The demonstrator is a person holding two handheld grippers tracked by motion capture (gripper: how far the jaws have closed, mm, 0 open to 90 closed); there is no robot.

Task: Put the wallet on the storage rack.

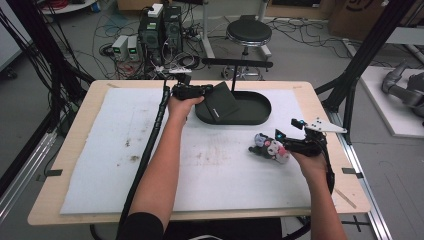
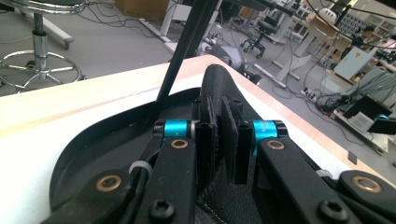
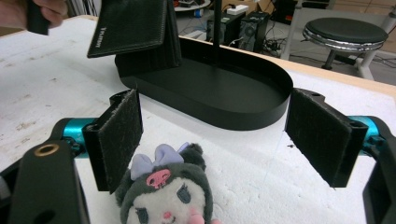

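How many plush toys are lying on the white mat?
1. The plush toy lies at the mat's right side, between the open jaws of the right claw. None seems hidden.

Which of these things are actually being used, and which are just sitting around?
In use:
left gripper, shut on the black wallet
black tray
right gripper, open around the plush toy

Lying about:
stool
computer boxes
floor cables

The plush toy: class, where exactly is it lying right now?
In the high view the plush toy lies on the white mat's right side, just before the open right gripper, nearer the person than the black tray.
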